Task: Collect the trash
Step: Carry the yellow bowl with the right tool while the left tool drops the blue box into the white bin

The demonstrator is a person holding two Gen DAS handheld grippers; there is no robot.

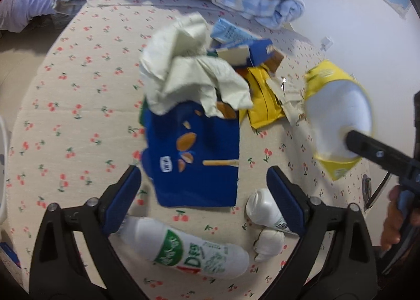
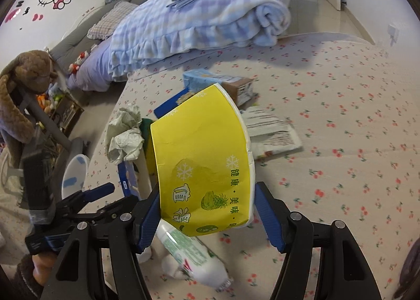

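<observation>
Left wrist view looks down on a bed (image 1: 78,68) with a cherry-print sheet, littered with trash. The left gripper (image 1: 204,195) hangs with its fingers spread wide and released, straddling the lower edge of a blue snack box (image 1: 194,158) without pressing on it. Crumpled paper (image 1: 183,71) spills from the top of that box. A white bottle (image 1: 189,250) lies just below the fingers, and a yellow wrapper (image 1: 262,100) lies to the right of the box. Right wrist view shows the right gripper (image 2: 207,213) clenched on a yellow paper cup (image 2: 202,158), 1 pad on each side of it, the cup lifted above the sheet. A folded blue blanket (image 2: 210,16) sits at the far end of the bed.
</observation>
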